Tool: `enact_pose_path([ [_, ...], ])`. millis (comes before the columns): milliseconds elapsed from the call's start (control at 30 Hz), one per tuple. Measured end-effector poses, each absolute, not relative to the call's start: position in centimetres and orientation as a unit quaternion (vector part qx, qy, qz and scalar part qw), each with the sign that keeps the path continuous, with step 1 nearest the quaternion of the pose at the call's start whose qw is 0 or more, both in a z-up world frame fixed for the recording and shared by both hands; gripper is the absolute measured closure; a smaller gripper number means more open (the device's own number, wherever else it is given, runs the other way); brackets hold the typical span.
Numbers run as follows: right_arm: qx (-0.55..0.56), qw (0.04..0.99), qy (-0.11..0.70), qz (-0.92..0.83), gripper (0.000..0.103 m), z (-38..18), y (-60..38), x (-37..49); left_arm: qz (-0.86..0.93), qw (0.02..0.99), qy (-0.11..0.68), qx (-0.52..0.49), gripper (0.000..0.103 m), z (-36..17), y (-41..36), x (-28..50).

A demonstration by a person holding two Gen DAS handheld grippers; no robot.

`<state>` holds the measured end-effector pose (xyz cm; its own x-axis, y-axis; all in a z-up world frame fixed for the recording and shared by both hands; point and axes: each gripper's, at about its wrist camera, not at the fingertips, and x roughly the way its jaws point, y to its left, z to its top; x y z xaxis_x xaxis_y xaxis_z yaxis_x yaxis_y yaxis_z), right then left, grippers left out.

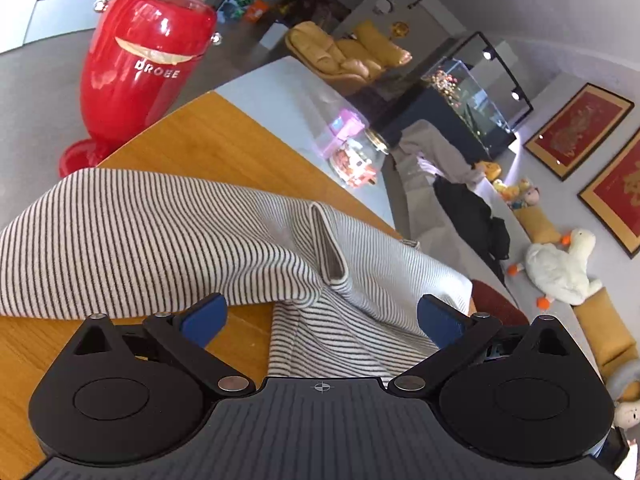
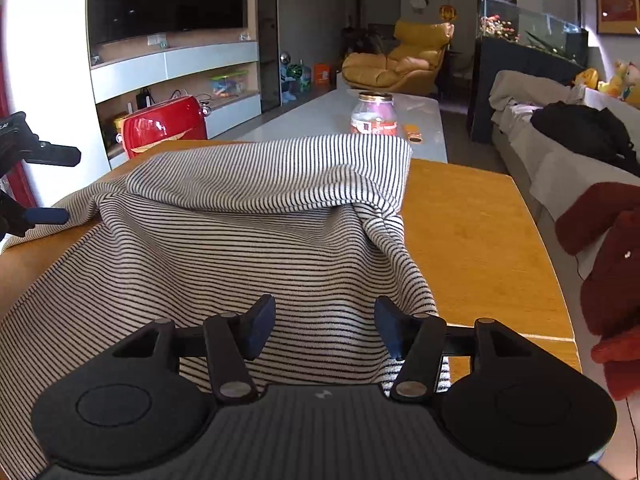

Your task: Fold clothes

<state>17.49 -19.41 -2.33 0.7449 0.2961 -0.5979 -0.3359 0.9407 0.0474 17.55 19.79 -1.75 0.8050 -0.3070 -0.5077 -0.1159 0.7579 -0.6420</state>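
A black-and-white striped garment (image 1: 152, 240) lies rumpled on the wooden table (image 1: 208, 140), with one part folded over the rest. It also fills the middle of the right wrist view (image 2: 256, 220). My left gripper (image 1: 320, 316) is open, its blue pads wide apart just above the garment's near edge, holding nothing. My right gripper (image 2: 324, 320) is open over the near part of the garment, holding nothing. The left gripper's fingers (image 2: 48, 214) show at the left edge of the right wrist view, beside the cloth.
A red stool-like object (image 1: 140, 72) stands beyond the table's far corner. A grey table (image 2: 340, 120) behind carries a glass jar (image 2: 374, 114). A sofa (image 2: 560, 168) with a black bag and red cushions (image 2: 600, 240) runs along the right. Bare wood (image 2: 480, 240) lies right of the garment.
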Motion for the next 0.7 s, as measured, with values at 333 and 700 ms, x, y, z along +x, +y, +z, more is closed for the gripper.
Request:
enact_pose_path([
  [333,-0.028,0.940,0.299,0.161,0.043,-1.9,-20.0,16.9,-0.022,0.829,0.312,-0.463,0.015,-4.4,21.2,17.6],
  [700,-0.009,0.945,0.283,0.165,0.038,-1.8,-20.6,16.7,0.082,0.940,0.229,-0.239,0.075,-0.7,17.8,20.3],
])
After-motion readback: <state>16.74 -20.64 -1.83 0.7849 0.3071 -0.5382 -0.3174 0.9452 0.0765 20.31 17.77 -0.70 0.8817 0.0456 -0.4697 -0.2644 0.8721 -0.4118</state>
